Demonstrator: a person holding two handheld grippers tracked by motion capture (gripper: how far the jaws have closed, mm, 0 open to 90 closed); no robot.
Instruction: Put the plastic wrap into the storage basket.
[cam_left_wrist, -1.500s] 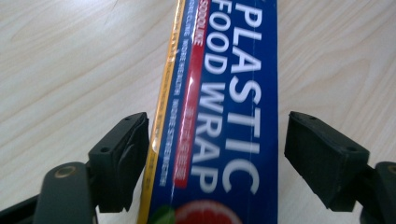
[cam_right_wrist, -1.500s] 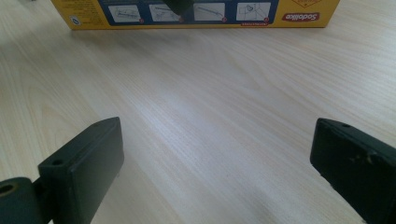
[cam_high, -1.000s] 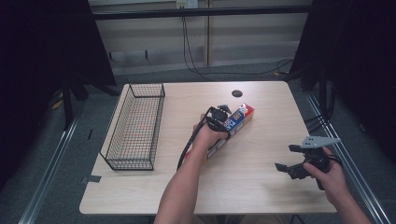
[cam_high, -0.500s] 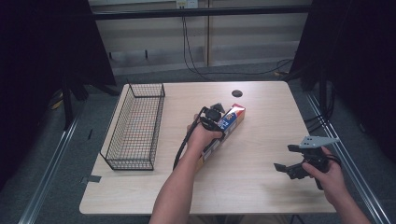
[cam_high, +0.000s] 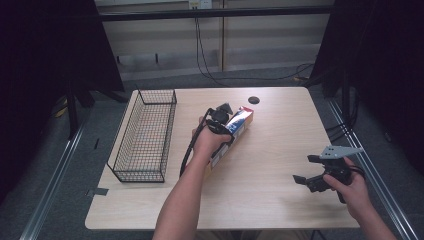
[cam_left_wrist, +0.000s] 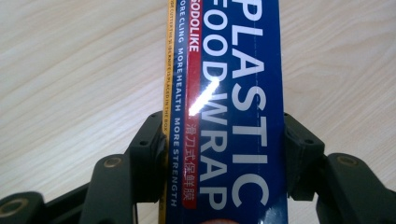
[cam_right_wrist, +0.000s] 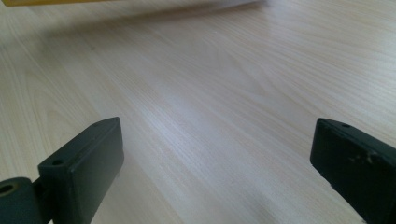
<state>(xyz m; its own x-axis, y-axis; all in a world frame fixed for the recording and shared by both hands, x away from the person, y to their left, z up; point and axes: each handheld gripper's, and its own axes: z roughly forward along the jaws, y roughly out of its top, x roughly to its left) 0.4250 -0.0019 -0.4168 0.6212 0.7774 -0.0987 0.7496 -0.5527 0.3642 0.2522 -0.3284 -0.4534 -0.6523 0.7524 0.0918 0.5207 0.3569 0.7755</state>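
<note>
**Wrap box lifted, heading for basket**

Left claw (cam_high: 223, 116) has carried the box (cam_high: 235, 134) up and toward 9 o'clock versus the earlier high-view frames; box end that pointed to 2 o'clock now sits nearer tabletop centre. Right claw (cam_high: 309, 170) hasn't budged.

Left claw is clamped on the box: in the left gripper view both jaws press its long sides, "PLASTIC FOOD WRAP" label (cam_left_wrist: 233, 107) facing the camera, tabletop (cam_left_wrist: 74, 70) beneath. Box looks tilted, far end toward 1 o'clock, apparently clear of the wood, though I can't confirm full clearance.

Right claw stands wide apart, nothing between the jaws, parked low over the tabletop at 4 o'clock.

Wire basket (cam_high: 145, 135) sits at 9 o'clock of the box, well apart from it.

Step, my read: transport phase, grip done. Next needs more height to clear the basket rim, travel toward 9 o'clock, and box aligned with the basket's long axis before lowering.
</note>
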